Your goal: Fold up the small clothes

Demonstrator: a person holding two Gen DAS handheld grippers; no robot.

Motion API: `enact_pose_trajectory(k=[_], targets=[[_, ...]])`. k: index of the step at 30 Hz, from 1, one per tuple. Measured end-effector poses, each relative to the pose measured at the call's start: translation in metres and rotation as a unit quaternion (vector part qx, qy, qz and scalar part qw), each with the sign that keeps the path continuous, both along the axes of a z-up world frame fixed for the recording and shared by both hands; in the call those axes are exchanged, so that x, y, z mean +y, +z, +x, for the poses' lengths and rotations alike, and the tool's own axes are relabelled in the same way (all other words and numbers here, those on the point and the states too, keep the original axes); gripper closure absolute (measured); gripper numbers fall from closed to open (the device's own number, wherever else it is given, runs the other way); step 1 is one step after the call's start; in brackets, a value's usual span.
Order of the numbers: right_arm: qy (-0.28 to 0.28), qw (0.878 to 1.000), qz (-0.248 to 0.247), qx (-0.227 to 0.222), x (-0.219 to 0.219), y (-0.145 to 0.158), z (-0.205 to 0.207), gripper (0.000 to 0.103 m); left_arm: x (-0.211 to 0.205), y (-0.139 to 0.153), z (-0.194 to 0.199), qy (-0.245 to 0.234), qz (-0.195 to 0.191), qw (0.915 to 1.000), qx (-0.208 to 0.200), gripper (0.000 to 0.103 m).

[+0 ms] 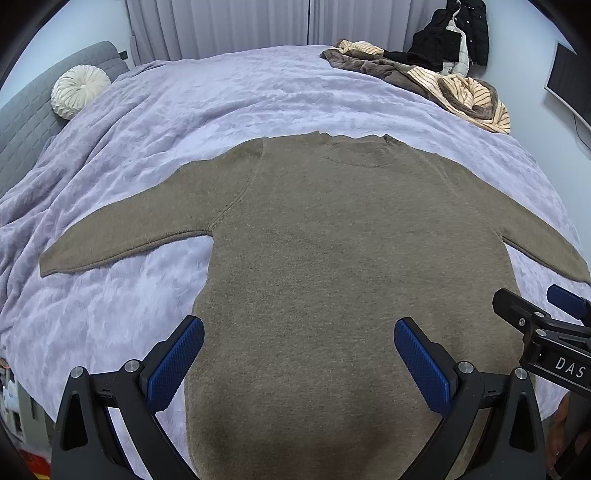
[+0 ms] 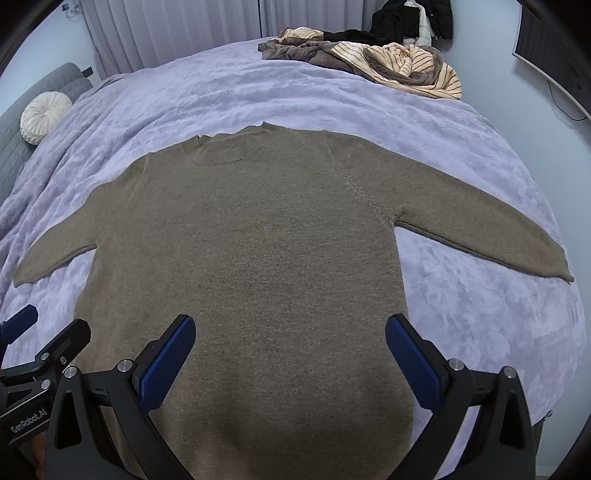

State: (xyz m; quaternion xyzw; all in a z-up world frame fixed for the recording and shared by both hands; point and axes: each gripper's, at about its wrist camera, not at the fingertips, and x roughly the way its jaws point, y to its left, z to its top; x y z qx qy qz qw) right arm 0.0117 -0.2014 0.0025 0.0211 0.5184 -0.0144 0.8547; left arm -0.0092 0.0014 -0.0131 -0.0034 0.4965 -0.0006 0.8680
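Observation:
A brown knit sweater (image 1: 332,240) lies flat on the lilac bedspread (image 1: 221,96), neck away from me, both sleeves spread out to the sides. It also shows in the right wrist view (image 2: 258,240). My left gripper (image 1: 299,332) is open and empty, hovering over the sweater's lower body. My right gripper (image 2: 290,328) is open and empty, also over the lower body. The right gripper shows at the right edge of the left wrist view (image 1: 546,321), and the left gripper at the left edge of the right wrist view (image 2: 40,339).
A pile of brown and striped clothes (image 1: 443,81) lies at the bed's far right corner, also in the right wrist view (image 2: 369,59). A round white cushion (image 1: 79,90) rests against the grey headboard (image 1: 26,122) at left. Dark coats (image 1: 454,33) hang on the far wall.

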Motion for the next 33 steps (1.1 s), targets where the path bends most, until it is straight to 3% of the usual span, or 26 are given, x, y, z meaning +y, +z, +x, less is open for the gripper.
enact_pose_trajectory(k=[33], targets=[[0.005, 1.0, -0.017, 0.017, 0.011, -0.007, 0.005, 0.001, 0.009, -0.012, 0.005, 0.005, -0.015, 0.9998, 0.013, 0.0]])
